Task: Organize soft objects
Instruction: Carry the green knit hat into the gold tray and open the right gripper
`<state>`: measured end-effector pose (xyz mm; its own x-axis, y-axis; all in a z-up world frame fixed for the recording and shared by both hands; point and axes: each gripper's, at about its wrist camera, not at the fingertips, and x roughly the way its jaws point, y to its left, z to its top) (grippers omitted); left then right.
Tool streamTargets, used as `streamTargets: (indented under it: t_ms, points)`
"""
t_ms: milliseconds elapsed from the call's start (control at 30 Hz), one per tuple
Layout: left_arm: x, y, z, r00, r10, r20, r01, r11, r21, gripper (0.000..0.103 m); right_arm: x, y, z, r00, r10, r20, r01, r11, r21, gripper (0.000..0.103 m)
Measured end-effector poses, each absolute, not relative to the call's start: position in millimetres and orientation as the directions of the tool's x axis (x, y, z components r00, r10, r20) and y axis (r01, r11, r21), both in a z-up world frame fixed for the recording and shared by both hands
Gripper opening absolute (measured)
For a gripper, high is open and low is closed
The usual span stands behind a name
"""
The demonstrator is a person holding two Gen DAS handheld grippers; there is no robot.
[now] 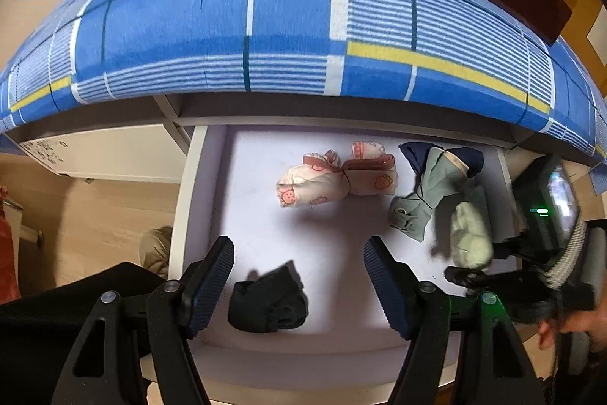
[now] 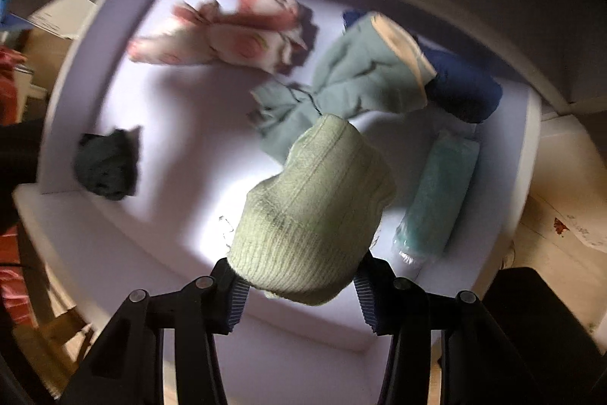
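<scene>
The white drawer (image 1: 212, 177) stands pulled out from under a bed with a blue checked cover (image 1: 227, 37), and it carries every soft thing here. The grey-green cloth (image 2: 341, 82) sprawls toward the back right corner, overlapping a navy piece (image 2: 466, 90). The pink printed bundle (image 1: 334, 179) lies near the back edge, the black roll (image 1: 267, 304) near the front left corner.

The right claw (image 2: 299, 287) grips the pale green knitted roll (image 2: 315, 211) by its ribbed end, above the drawer's right half. I judge it light, squashy and prone to unrolling, so a hold across the thick middle of the roll would be safer than one at the end. The left claw (image 1: 299, 287) hangs open above the black roll, touching nothing.

Only the right wrist view shows the teal roll (image 2: 436, 196) along the right wall; only the left wrist view shows the bed, the wooden floor (image 1: 95, 215) and the right claw from outside.
</scene>
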<state>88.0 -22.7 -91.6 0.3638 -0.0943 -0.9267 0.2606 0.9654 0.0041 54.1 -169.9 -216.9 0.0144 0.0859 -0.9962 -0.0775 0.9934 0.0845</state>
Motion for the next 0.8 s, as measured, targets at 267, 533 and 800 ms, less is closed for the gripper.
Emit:
streamTargets:
  t_ms: [267, 533, 800]
  points:
    - [87, -25, -85, 0.385, -0.088, -0.919, 0.259, 0.966, 0.016, 0.072, 40, -169, -140, 0.171, 0.126, -0.977, -0.107, 0.988, 0.109, 0.049]
    - [88, -27, -93, 0.353, -0.079, -0.932, 0.261, 0.965, 0.017, 0.072, 21, -169, -45, 0.340, 0.211, -0.916, -0.147, 0.975, 0.169, 0.049]
    - [89, -16, -105, 0.298, -0.061, -0.953, 0.211, 0.978, 0.003, 0.072, 40, -166, 39, 0.481, 0.243, -0.842, -0.206, 0.965, 0.161, 0.049]
